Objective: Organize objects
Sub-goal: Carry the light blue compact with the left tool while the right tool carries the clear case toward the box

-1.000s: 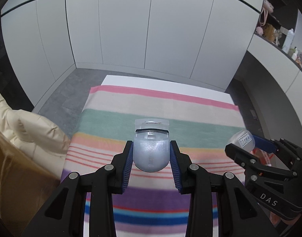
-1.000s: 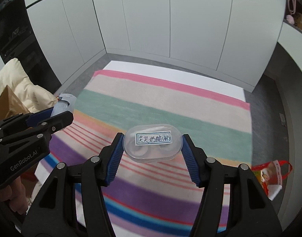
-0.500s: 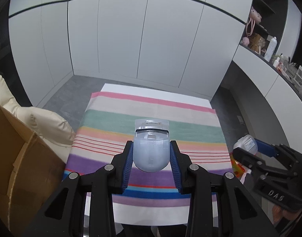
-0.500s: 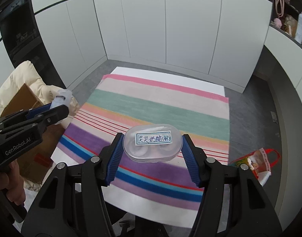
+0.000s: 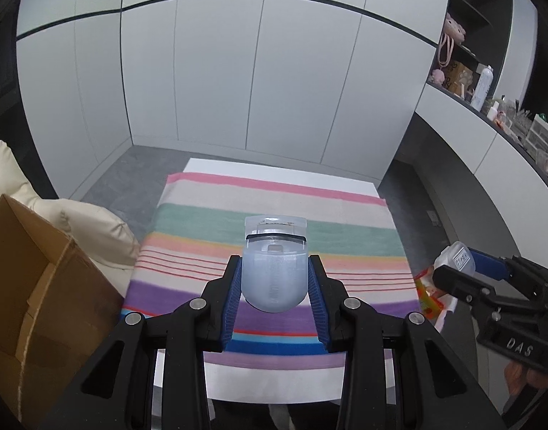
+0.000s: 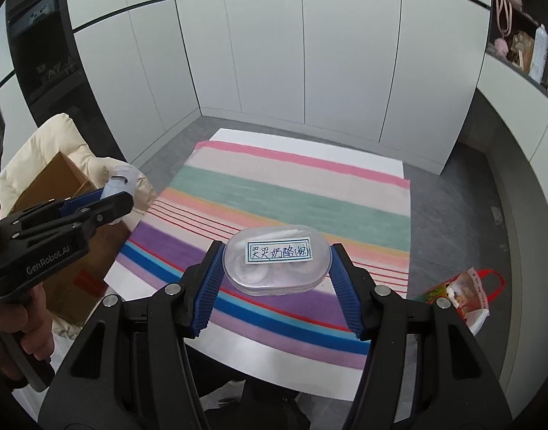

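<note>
Frosted pale-blue plastic fills the left gripper (image 5: 275, 283): its blue-padded fingers (image 5: 231, 297) are clamped on the flanks of a small eyelash curler (image 5: 274, 272), clear head pointing forward, held in the air above the striped cloth (image 5: 274, 208) on the white desk (image 5: 274, 383). The right gripper (image 6: 275, 268) likewise pinches a clear oval case (image 6: 277, 263) by its two ends, a handwritten label on its lid, also raised over the cloth's purple and blue bands. A cardboard box (image 5: 30, 286) and a cream cushion (image 5: 91, 229) sit left of the desk; a red-handled bag (image 6: 460, 295) lies on the grey floor to the right.
</note>
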